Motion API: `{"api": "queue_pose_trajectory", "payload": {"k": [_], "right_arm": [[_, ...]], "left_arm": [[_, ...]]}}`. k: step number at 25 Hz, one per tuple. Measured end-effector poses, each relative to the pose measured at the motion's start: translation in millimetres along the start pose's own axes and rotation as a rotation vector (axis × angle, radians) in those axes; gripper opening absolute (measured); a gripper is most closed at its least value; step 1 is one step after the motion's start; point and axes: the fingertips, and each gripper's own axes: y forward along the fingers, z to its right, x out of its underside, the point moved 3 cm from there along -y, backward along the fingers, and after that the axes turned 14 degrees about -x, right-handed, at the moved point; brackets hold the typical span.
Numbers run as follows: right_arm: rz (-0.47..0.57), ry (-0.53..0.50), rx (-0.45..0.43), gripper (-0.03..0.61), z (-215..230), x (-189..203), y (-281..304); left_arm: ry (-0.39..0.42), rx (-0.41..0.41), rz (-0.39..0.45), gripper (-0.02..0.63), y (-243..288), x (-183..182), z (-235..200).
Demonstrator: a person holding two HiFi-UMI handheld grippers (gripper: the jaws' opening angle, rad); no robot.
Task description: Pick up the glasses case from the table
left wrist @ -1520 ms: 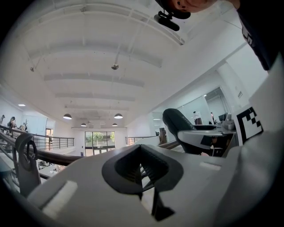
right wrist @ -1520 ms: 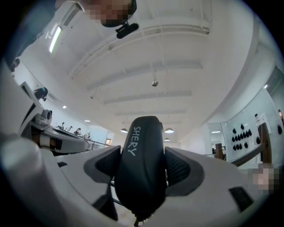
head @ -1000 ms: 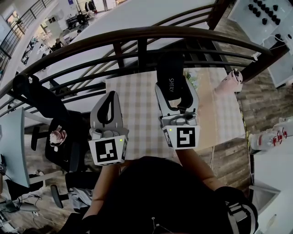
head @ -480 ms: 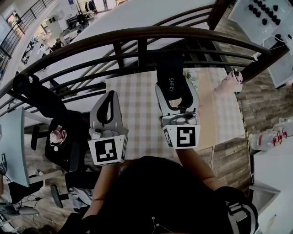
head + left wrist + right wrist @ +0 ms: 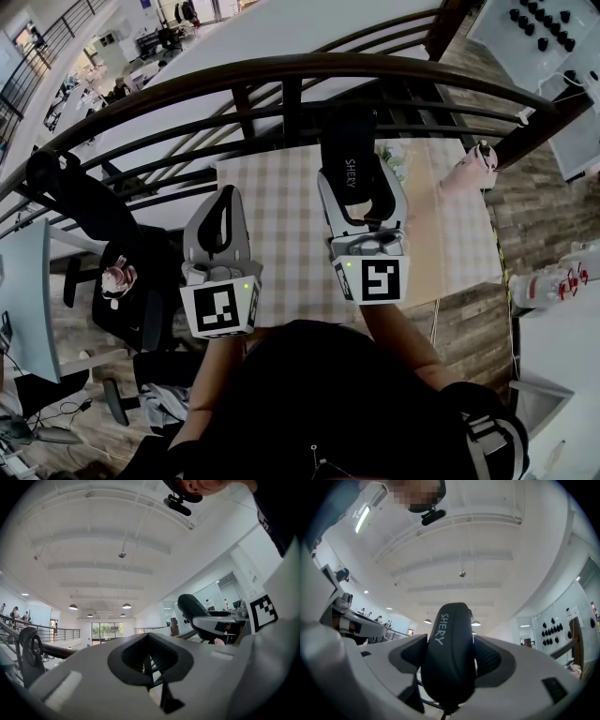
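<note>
Right gripper view: the glasses case (image 5: 451, 654) stands clamped between the jaws, pointing up at the ceiling.

The case is a dark, smooth, rounded oblong with pale lettering along its length; the right gripper (image 5: 362, 195) has its jaws closed onto the lower half, one ribbed pad on each long side, and the upper half sticks out free; in the head view it hangs in the air above the far edge of the checked tabletop (image 5: 281, 220), near the railing (image 5: 281, 70); it looks like a light, stiff shell that should not give under the pads, but its glossy curved skin could slip, so a hold across the flat middle seems safest; the left gripper (image 5: 223, 202) hovers beside it over the tabletop's left edge, jaws brought together on nothing.
</note>
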Motion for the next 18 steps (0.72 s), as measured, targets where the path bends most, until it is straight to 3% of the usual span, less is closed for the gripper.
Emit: {"api": "queue_pose_trajectory", "payload": {"k": [18], "right_arm": [[-0.009, -0.002, 0.000, 0.308, 1.2, 1.7, 0.5]], "left_arm": [[0.003, -0.002, -0.007, 0.012, 0.5, 1.0, 1.0]]}}
